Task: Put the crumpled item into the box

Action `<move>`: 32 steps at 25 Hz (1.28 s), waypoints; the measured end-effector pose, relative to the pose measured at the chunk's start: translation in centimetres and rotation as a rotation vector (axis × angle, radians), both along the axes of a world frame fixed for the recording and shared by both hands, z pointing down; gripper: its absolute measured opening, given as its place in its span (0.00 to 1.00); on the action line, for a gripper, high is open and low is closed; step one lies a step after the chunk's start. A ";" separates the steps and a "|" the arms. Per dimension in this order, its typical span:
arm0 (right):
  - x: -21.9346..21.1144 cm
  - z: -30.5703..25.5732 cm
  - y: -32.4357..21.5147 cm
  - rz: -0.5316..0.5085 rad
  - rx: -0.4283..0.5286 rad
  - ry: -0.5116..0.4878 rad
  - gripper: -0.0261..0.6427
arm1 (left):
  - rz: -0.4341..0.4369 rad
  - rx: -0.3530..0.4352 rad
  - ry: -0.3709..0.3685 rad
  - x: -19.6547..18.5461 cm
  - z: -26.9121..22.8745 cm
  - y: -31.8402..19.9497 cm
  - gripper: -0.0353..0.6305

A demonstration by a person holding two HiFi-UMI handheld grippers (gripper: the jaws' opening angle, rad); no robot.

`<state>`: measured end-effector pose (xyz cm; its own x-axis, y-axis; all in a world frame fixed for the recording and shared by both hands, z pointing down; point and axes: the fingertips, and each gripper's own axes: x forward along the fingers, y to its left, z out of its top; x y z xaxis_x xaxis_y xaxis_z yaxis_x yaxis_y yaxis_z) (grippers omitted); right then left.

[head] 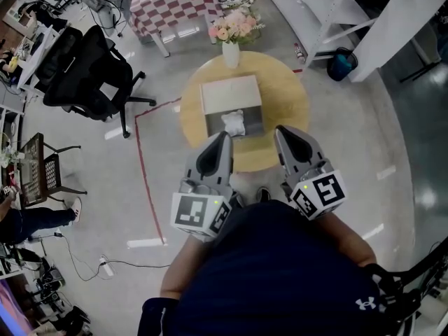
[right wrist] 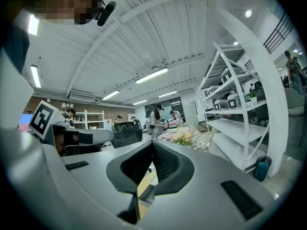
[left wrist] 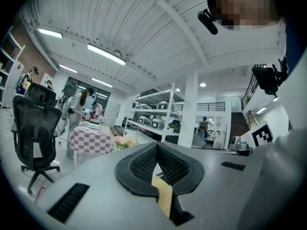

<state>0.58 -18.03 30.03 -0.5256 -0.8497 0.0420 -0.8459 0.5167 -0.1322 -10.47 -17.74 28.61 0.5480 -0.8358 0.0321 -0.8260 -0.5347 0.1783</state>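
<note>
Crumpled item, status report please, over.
Left tongs and right tongs shut, empty, hovering at the table's near edge. Crumpled item sits inside the open box. Nothing in the way.

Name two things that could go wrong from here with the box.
1. The vase stands close behind the box's open lid; pushing the box back could tip it.
2. The left gripper and right gripper are shut; prodding the box with them could jolt the crumpled item out.

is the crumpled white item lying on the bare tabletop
No, the head view shows the crumpled white item lying inside the open box, on its grey floor, not on the round table.
</note>
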 end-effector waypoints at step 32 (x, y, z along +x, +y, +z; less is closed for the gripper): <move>-1.2 1.0 -0.9 0.012 -0.026 0.004 0.05 | 0.032 -0.035 0.004 -0.8 1.3 -1.5 0.08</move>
<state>-0.63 -18.97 30.98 -0.5150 -0.8546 0.0667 -0.8527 0.5028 -0.1421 -11.29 -19.28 29.87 0.5746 -0.8163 0.0584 -0.8078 -0.5542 0.2007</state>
